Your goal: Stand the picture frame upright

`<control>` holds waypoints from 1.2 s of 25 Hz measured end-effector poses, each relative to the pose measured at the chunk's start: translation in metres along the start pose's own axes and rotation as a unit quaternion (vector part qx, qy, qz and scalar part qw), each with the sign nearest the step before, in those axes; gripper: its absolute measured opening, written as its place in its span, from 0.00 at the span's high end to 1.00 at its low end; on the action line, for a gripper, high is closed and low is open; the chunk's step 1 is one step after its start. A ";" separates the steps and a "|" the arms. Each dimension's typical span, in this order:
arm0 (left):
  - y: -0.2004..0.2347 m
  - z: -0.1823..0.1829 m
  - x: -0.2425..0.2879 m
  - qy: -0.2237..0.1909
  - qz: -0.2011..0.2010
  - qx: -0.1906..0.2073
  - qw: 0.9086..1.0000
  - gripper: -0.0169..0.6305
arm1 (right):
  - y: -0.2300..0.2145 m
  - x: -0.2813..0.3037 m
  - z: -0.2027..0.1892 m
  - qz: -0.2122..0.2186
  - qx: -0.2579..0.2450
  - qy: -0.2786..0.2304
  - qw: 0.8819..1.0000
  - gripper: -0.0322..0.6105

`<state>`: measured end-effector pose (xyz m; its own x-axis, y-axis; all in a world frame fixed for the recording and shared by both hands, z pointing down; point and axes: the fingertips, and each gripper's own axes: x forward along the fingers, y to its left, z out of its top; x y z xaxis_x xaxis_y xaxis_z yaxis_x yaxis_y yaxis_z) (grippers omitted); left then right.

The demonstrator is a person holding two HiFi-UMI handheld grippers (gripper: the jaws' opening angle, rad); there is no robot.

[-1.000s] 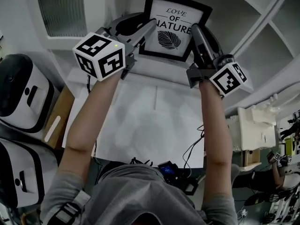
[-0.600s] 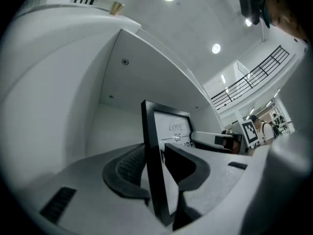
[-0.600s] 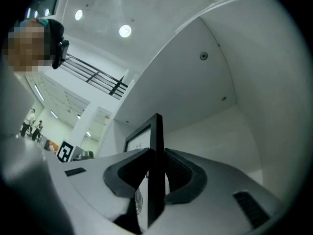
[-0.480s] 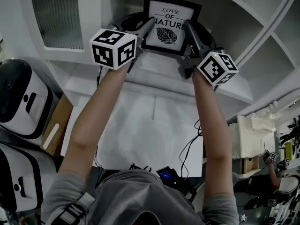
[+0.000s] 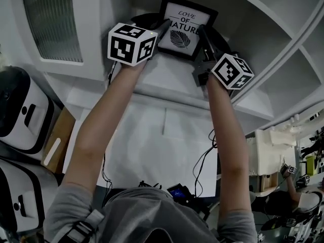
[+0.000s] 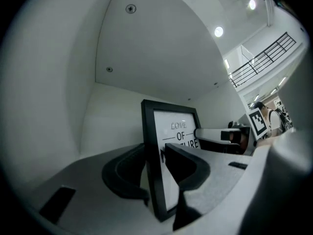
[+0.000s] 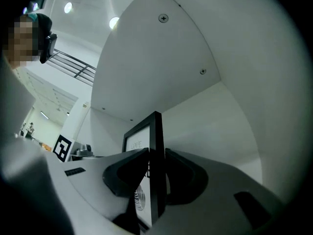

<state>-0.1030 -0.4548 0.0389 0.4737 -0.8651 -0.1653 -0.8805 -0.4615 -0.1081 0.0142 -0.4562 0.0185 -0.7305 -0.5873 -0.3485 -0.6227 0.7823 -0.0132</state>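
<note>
picture frame (image 5: 185, 26) moved farther into shelf (image 5: 169, 77) | standing upright | print facing out

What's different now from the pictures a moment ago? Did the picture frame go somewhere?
The picture frame went farther back into the white shelf nook, as both arms reached away from the person. The left claw and right claw have just been opening a little, with the frame's side edges between them. Same as before: the frame is upright, print facing the person, one claw on each side.
</note>
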 end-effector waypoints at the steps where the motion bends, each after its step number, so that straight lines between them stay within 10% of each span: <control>1: 0.002 -0.002 0.004 0.004 0.001 0.000 1.000 0.79 | -0.004 0.002 -0.002 -0.002 0.000 0.004 1.000 0.79; 30: 0.033 -0.026 0.038 0.042 0.073 0.037 0.996 0.77 | -0.051 0.035 -0.032 -0.052 -0.041 0.070 0.995 0.77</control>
<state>-0.1141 -0.5080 0.0545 0.3352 -0.9366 -0.1026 -0.9348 -0.3169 -0.1604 0.0116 -0.5232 0.0370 -0.6890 -0.6918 -0.2158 -0.7136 0.6997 0.0353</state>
